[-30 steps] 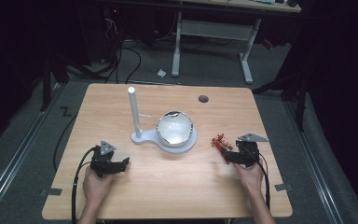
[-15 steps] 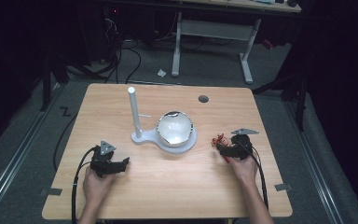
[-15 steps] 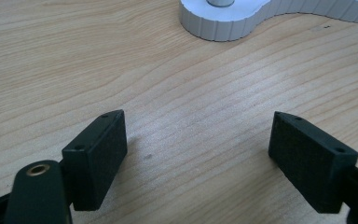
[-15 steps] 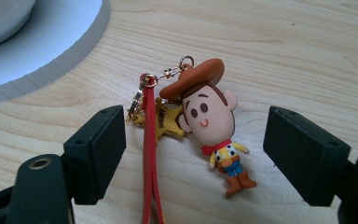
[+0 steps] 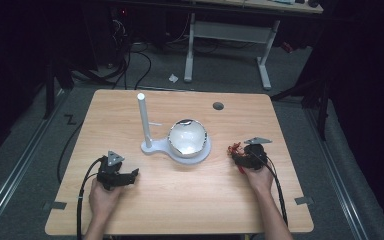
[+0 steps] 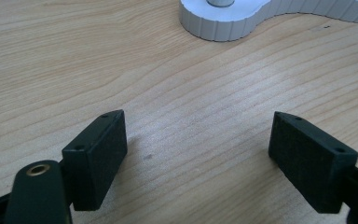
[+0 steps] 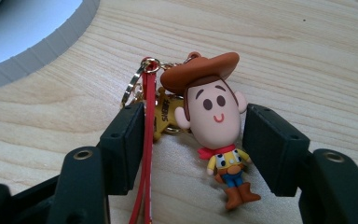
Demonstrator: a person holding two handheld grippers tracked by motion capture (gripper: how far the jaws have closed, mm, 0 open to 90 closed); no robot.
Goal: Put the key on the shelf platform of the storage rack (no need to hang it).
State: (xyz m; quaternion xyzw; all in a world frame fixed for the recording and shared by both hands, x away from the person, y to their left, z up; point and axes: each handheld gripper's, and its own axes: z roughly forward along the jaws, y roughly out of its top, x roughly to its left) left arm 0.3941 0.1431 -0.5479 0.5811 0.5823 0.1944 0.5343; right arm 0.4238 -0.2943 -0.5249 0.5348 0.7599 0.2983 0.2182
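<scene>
Closing in on a cowboy keychain, the right claw is straddling the figure's big head, its jaws having just been narrowing yet standing slightly apart from it on both sides, so nothing is being gripped so far. In the right gripper view the toy is lying flat on the worktop in the middle of the frame, face up, which is probably why the jaws are coming at it low and from the feet end: the wide head is offering the best purchase.

The figure is wearing a brown hat, a red neckerchief, a yellow shirt, blue trousers and brown boots. A red cord is running down past the left jaw's inner face, and a gold ring with a star-shaped sheriff badge is sitting beside the hat. In the high view the keychain is lying at the right of the frame, just beside the white stand carrying a glass dome.

The left claw is resting wide open over bare wood at the lower left of the high view, seemingly waiting its turn.
</scene>
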